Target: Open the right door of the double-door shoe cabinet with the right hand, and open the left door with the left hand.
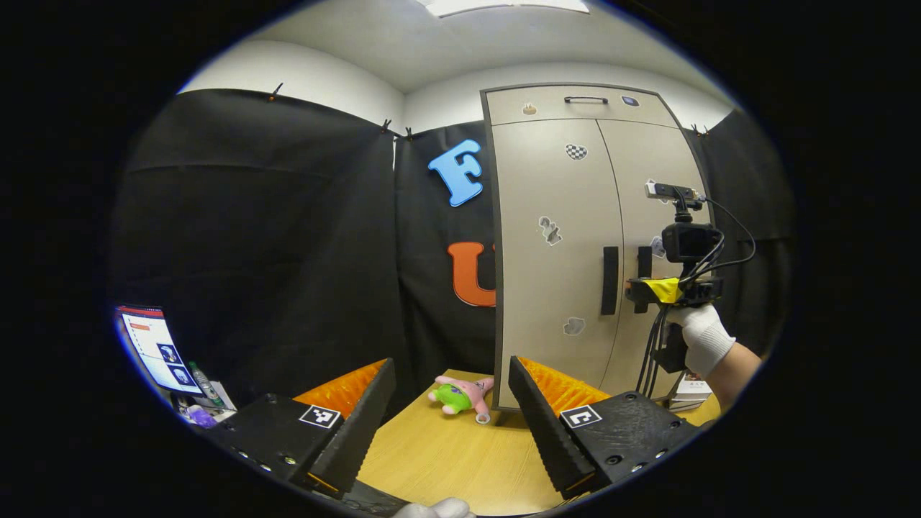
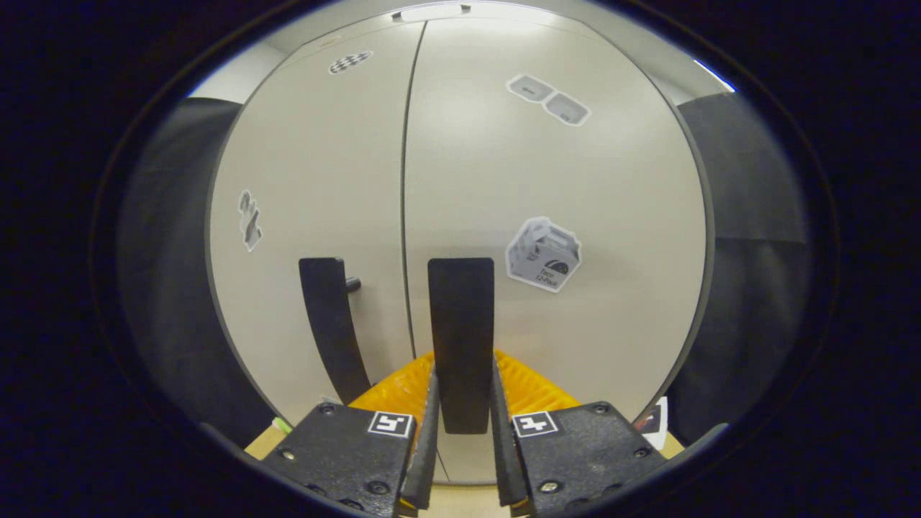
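Observation:
A beige double-door shoe cabinet (image 1: 561, 237) stands on the wooden table, both doors flush and closed. In the right gripper view my right gripper (image 2: 462, 403) is shut on the right door's black vertical handle (image 2: 460, 324), a finger pressed to each side of it. The left door's black handle (image 2: 332, 324) hangs free just to its left. In the left gripper view my left gripper (image 1: 452, 410) is open over the table, well short of the cabinet, with nothing between its fingers. That view also shows the right gripper (image 1: 665, 290) at the handles, held by a white-gloved hand (image 1: 704, 334).
A pink and green plush toy (image 1: 464, 394) lies on the wooden table (image 1: 446, 460) by the cabinet's left front corner. A lit screen (image 1: 155, 349) and a bottle sit at the far left. Stickers dot the doors. A small box (image 1: 692, 388) lies at the cabinet's right foot.

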A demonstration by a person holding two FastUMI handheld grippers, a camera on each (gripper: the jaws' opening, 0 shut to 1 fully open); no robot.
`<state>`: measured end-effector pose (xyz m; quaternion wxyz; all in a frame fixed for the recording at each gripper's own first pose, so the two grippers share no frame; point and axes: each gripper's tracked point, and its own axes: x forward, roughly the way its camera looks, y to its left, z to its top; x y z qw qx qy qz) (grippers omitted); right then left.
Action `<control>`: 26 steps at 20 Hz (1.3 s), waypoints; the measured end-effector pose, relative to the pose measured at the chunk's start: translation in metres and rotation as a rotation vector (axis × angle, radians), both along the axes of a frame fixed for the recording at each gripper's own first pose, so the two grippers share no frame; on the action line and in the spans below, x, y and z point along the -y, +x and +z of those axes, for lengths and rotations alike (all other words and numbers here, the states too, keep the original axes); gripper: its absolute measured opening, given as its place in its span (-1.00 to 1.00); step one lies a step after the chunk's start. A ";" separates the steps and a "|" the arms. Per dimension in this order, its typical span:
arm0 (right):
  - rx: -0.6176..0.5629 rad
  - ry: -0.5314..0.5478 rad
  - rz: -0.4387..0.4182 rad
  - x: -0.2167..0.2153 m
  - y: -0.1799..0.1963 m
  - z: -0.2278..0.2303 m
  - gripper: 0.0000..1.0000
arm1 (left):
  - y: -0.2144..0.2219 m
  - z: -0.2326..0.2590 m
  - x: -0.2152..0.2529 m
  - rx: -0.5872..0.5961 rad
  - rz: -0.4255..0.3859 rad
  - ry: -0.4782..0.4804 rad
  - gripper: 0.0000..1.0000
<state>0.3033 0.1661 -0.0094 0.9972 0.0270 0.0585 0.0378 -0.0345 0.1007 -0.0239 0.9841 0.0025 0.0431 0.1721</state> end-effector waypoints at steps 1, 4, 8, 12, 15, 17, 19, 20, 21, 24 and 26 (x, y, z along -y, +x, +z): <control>-0.003 -0.004 0.002 0.000 0.000 -0.001 -0.30 | 0.000 0.001 0.000 0.003 -0.004 -0.001 0.90; -0.008 0.000 0.018 0.001 -0.002 -0.001 -0.36 | -0.003 0.002 -0.003 0.012 -0.012 -0.006 0.90; -0.009 -0.002 0.042 0.001 -0.010 -0.001 -0.48 | -0.009 0.002 -0.003 0.022 -0.032 -0.014 0.90; -0.014 -0.007 0.045 0.007 -0.028 -0.002 -0.48 | -0.013 0.005 -0.004 0.033 -0.050 -0.016 0.90; -0.016 -0.009 0.048 0.011 -0.040 -0.003 -0.48 | -0.019 0.005 -0.003 0.036 -0.064 -0.017 0.90; -0.015 -0.010 0.046 0.016 -0.050 -0.004 -0.50 | -0.023 0.005 -0.002 0.038 -0.071 -0.018 0.90; -0.018 -0.009 0.047 0.020 -0.060 -0.005 -0.50 | -0.026 0.006 0.000 0.041 -0.081 -0.021 0.90; -0.019 -0.008 0.050 0.023 -0.066 -0.005 -0.50 | -0.029 0.008 0.001 0.044 -0.088 -0.020 0.90; -0.020 -0.005 0.052 0.026 -0.071 -0.005 -0.49 | -0.032 0.009 0.002 0.047 -0.094 -0.017 0.90; -0.022 0.000 0.054 0.037 -0.089 -0.007 -0.51 | -0.039 0.012 0.008 0.053 -0.115 -0.009 0.90; -0.021 0.005 0.051 0.044 -0.099 -0.007 -0.51 | -0.041 0.014 0.012 0.058 -0.132 -0.009 0.90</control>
